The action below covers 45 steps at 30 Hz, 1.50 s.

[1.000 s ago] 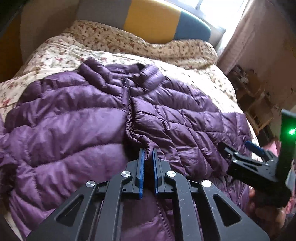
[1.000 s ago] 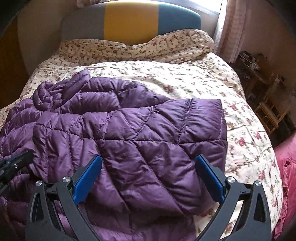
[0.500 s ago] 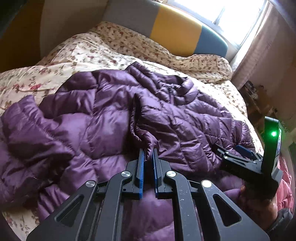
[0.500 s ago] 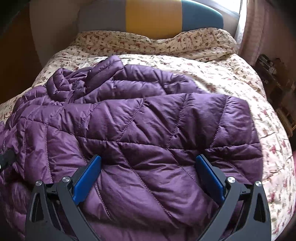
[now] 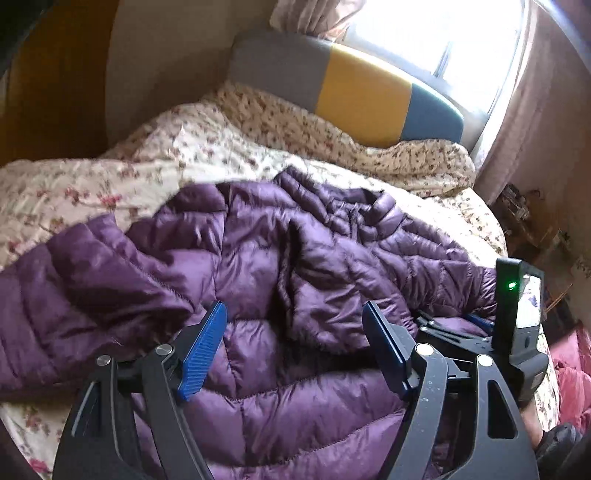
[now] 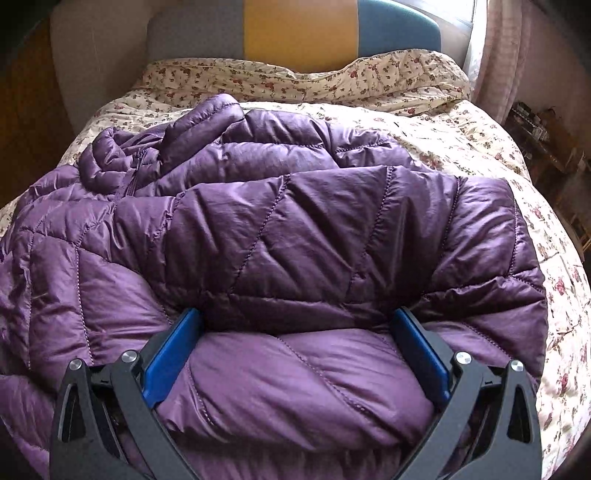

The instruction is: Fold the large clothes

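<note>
Purple jacket (image 6: 295, 236) lies rumpled on the floral bed (image 6: 480, 140) — left tongs (image 5: 295, 332) spread wide above it, right tongs (image 6: 295, 339) spread, straddling a puffy fold.

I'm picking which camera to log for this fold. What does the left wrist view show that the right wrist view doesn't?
Only the left wrist view shows the right hand-held gripper from outside, its green light lit, and the bright window. Only the right wrist view shows that gripper's open fingers straddling a puffed fold of the purple down jacket. Both show the jacket on the floral bedspread, the striped headboard, and an open gripper; the left hand-held gripper holds nothing.
</note>
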Motion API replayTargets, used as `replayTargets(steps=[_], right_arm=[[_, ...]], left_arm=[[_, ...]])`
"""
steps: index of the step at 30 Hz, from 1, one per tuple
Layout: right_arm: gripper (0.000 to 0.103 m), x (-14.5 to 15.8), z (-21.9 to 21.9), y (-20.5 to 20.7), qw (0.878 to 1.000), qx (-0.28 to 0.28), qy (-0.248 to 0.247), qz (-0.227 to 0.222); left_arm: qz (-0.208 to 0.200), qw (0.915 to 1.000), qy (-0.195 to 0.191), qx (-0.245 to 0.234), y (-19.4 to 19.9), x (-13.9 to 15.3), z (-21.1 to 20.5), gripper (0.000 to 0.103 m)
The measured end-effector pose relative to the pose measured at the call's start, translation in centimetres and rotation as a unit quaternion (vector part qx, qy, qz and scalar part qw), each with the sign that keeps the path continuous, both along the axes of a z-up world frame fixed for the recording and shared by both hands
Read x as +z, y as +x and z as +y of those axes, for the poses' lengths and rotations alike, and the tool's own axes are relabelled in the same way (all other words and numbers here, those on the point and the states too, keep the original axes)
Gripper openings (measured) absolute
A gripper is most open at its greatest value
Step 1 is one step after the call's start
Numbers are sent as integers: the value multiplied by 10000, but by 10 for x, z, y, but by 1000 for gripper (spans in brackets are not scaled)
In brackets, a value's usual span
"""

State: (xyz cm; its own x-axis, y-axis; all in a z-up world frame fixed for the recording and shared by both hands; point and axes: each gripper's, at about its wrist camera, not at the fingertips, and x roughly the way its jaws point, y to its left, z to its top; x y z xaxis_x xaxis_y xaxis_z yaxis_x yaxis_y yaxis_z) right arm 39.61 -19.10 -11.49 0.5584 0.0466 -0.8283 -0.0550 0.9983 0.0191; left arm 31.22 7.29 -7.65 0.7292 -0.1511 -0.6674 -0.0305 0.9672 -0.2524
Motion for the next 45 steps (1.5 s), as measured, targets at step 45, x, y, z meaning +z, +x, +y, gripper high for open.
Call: replayTargets(steps=[45], right_arm=[[101, -11, -24, 15, 9984, -184, -427, -332]], left_arm=[[652, 9522, -1521, 2566, -164, -23, 189, 85]])
